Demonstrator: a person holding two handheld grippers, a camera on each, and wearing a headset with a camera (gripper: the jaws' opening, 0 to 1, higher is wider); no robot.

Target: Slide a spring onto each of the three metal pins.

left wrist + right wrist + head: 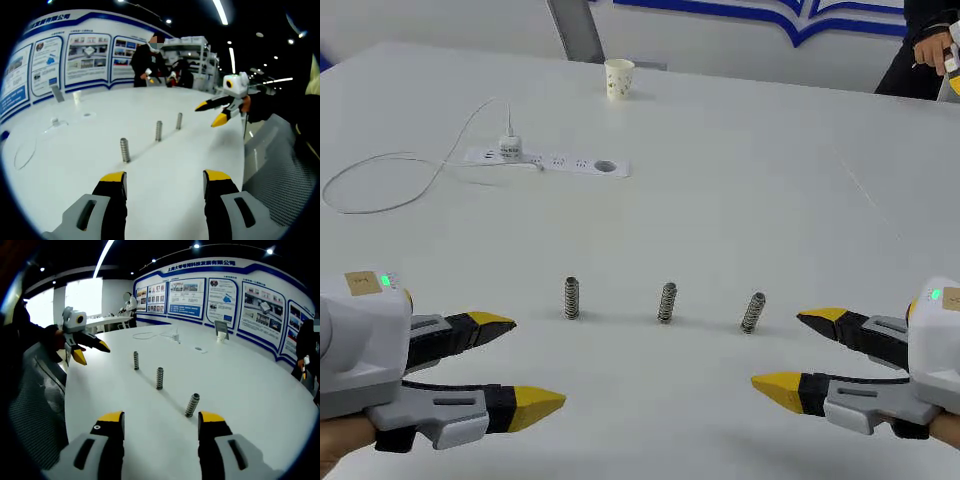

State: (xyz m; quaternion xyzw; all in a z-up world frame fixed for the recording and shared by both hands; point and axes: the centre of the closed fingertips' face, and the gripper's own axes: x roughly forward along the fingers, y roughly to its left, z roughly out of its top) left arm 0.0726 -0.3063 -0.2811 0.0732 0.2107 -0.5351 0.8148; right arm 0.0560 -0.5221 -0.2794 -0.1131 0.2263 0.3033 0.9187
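Observation:
Three coiled metal springs stand in a row on the white table, each on a pin: the left spring (572, 297), the middle spring (667, 302) and the right spring (753, 312), which leans a little. My left gripper (528, 362) is open at the lower left, short of the left spring (124, 149). My right gripper (793, 352) is open at the lower right, close to the right spring (192, 404). Nothing is between either pair of yellow-tipped fingers. The right gripper (214, 112) appears across the row in the left gripper view, and the left gripper (91, 351) in the right gripper view.
A white power strip (548, 160) with a plugged-in charger and a looping white cable (372, 178) lies at the back left. A paper cup (619, 79) stands at the far edge. A person (926, 45) stands at the far right corner.

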